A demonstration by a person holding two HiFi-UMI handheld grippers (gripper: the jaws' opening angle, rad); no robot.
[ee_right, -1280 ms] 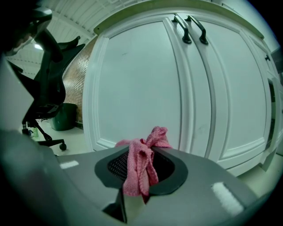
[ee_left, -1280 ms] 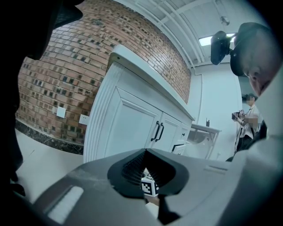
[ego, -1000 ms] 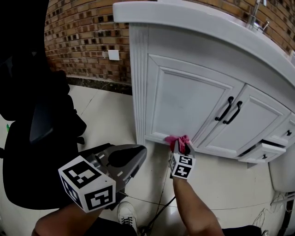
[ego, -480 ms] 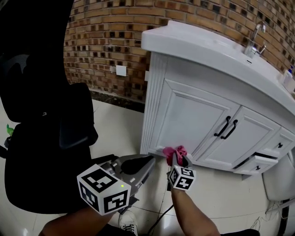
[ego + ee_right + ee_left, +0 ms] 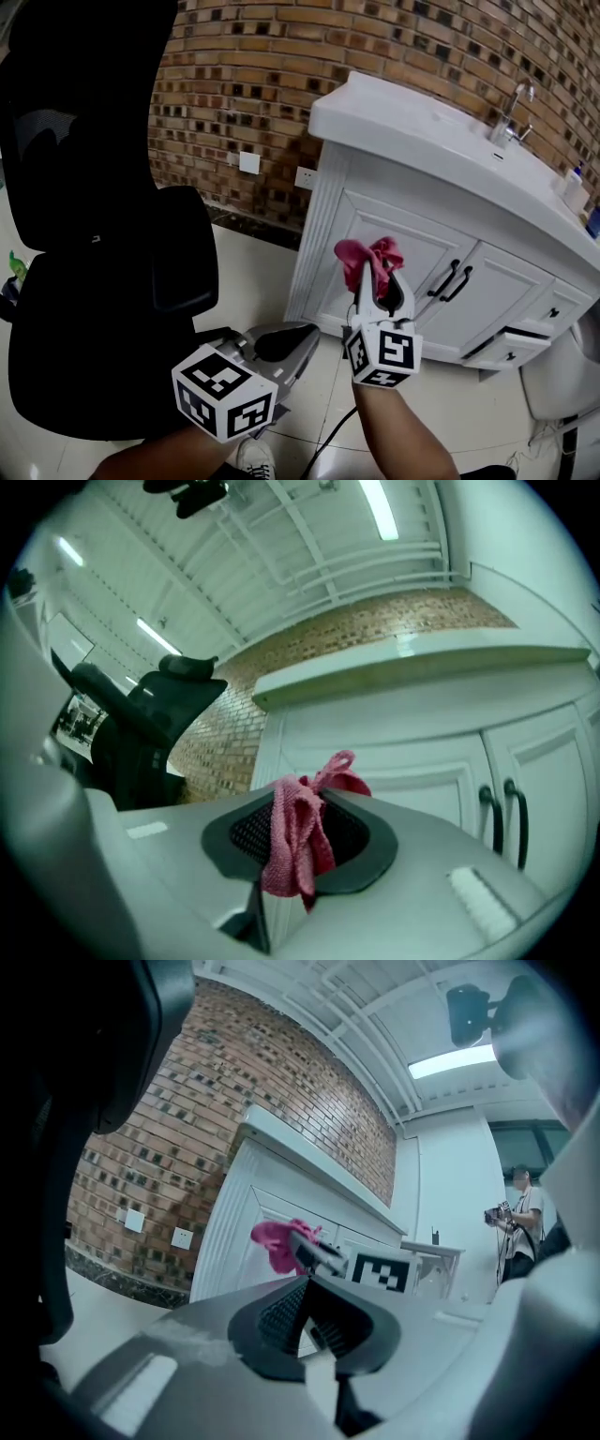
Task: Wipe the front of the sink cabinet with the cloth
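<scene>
Nearest the camera, at about seven o'clock in the head view, the left tongs [image 5: 298,339] hang low and idle: their own view shows the ribbed pads pressed together with nothing between them. Just to their right, near six o'clock, the right tongs [image 5: 380,281] point upward. Their jaws are clamped on the pink knitted cloth [image 5: 367,255], which bunches above the tips and trails down across the pads [image 5: 295,841].

Out at nine o'clock a black office chair [image 5: 94,234] fills the side. Beyond the cloth, toward two o'clock, stands the white panelled sink cabinet [image 5: 323,244], with black bar handles [image 5: 450,279] where its doors meet. The cloth sits in front of the upper part of the left-hand door, though contact with the panel can't be confirmed; it looks held just off it.

Further back are the white counter [image 5: 412,131], a chrome tap [image 5: 511,112] at one o'clock, and the brick wall [image 5: 281,75].

This reads as mid-wipe, lining up a fresh pass. The next move wants the cloth pressed flat onto the door and then drawn steadily across toward the handles.
</scene>
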